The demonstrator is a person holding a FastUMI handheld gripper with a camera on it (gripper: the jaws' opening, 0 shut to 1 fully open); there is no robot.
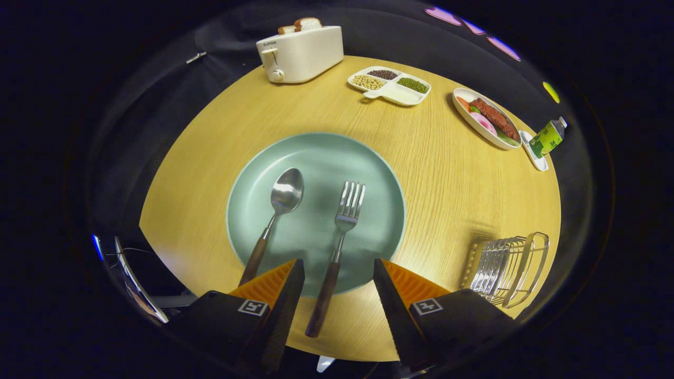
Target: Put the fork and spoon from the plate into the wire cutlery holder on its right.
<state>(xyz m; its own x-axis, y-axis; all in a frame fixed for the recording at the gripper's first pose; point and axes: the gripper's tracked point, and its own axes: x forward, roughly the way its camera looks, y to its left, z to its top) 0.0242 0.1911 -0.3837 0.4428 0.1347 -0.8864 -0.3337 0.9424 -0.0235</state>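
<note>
A pale green plate [316, 152] lies in the middle of the round wooden table. On it rest a spoon [284, 197] on the left and a fork [345, 218] on the right, both metal with dark wooden handles. My gripper [338, 266] hovers above the near rim of the plate, open. The fork's handle [322, 300] runs down between the two fingers, touching neither as far as I can see. The spoon's handle passes behind the left finger [287, 284]. The wire cutlery holder [508, 268] stands on the table to the right of the plate, beside the right finger.
Beyond the plate stand a white toaster [300, 52] with bread slices, a divided dish of beans [389, 84], an oval dish of food [487, 118] and a small green bottle [547, 138] at the far right edge.
</note>
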